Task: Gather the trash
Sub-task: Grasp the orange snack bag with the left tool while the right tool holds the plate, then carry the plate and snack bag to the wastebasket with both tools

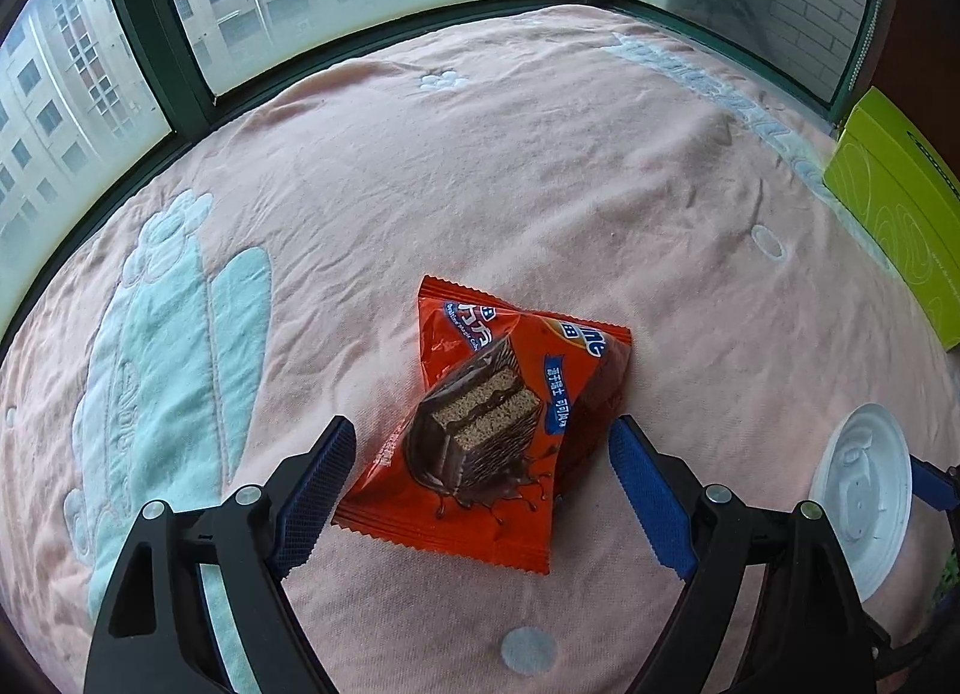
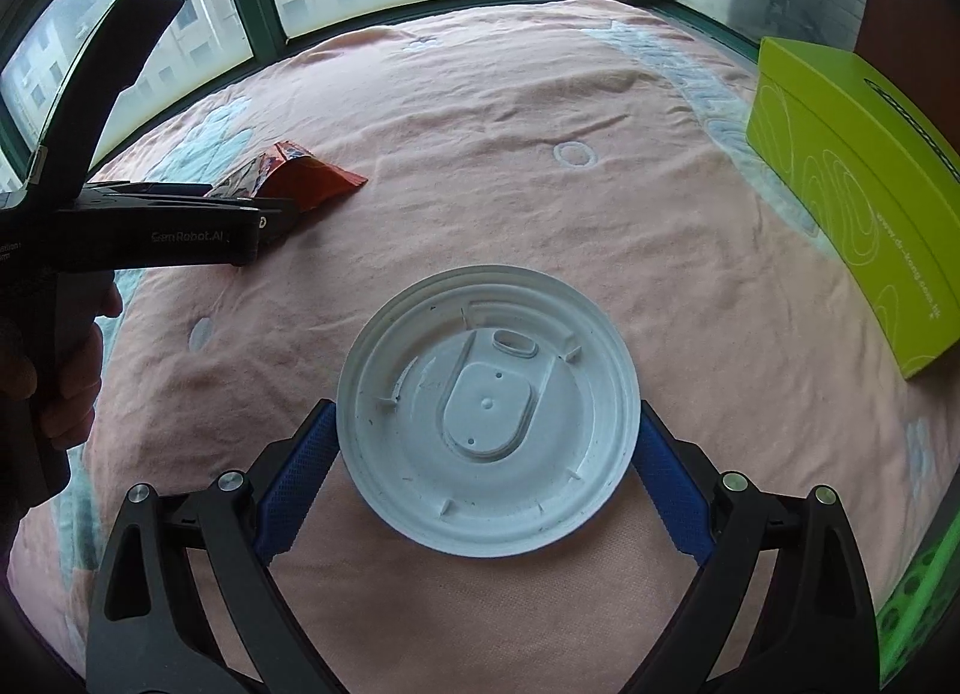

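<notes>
On the pink blanket, the left gripper spread wide around an orange chocolate-cake wrapper; the right gripper, beside it, pinched a white cup lid. "GenRobot.AI" marked the left gripper.

Open pink blanket toward window frame; green box blocking right edge; wrapper, lid mid-bed.

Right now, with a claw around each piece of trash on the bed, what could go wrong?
1. The left claw is open around the orange snack wrapper; the crinkly film could slide or buckle out as the pads close.
2. The white cup lid sits between the right claw's pads by its thin rim; it may flip or pop free.
3. Either claw could pinch the soft pink blanket underneath.
</notes>
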The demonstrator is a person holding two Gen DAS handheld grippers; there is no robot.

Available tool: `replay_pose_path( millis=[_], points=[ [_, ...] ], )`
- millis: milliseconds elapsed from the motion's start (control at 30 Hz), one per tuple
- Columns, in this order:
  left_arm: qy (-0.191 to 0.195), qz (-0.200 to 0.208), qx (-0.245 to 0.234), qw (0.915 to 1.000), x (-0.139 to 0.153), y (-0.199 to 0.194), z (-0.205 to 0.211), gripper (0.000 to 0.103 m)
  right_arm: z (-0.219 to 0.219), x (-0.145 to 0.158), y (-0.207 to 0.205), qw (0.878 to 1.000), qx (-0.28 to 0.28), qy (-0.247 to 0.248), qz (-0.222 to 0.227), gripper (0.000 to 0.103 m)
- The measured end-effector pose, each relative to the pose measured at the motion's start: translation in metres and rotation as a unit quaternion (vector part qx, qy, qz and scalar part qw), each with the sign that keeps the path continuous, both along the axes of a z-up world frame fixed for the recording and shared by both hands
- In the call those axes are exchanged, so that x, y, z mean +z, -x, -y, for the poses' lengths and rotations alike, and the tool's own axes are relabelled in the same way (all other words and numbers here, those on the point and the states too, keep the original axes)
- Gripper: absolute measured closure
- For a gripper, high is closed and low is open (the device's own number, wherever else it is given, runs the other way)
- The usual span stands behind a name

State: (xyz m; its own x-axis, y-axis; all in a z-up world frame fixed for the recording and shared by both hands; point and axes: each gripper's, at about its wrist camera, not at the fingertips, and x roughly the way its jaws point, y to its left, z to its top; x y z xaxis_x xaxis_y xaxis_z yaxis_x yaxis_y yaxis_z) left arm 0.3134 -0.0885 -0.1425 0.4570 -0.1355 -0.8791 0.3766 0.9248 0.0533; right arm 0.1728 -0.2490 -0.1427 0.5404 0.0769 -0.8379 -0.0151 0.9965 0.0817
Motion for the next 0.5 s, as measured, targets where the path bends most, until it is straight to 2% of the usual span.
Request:
replay_pose_path(
  millis=[200, 333, 500],
  points=[
    [0.015, -0.009, 0.004, 0.9998, -0.0055, -0.0045, -0.0022, 0.032, -0.0013, -0.0001, 0.0011, 1.000, 0.002, 0.003, -0.001, 0.010],
    [0.019, -0.004, 0.006, 0.9998, -0.0025, -0.0018, -0.0034, 0.049, -0.0003, 0.0008, 0.0034, 1.000, -0.007, -0.003, 0.001, 0.010],
    [0.030, 0.000, 0.017, 0.9994, 0.0038, 0.0052, -0.0082, 0.055, 0.0015, 0.0069, 0.0107, 1.000, -0.015, -0.008, 0.007, 0.011]
  ],
)
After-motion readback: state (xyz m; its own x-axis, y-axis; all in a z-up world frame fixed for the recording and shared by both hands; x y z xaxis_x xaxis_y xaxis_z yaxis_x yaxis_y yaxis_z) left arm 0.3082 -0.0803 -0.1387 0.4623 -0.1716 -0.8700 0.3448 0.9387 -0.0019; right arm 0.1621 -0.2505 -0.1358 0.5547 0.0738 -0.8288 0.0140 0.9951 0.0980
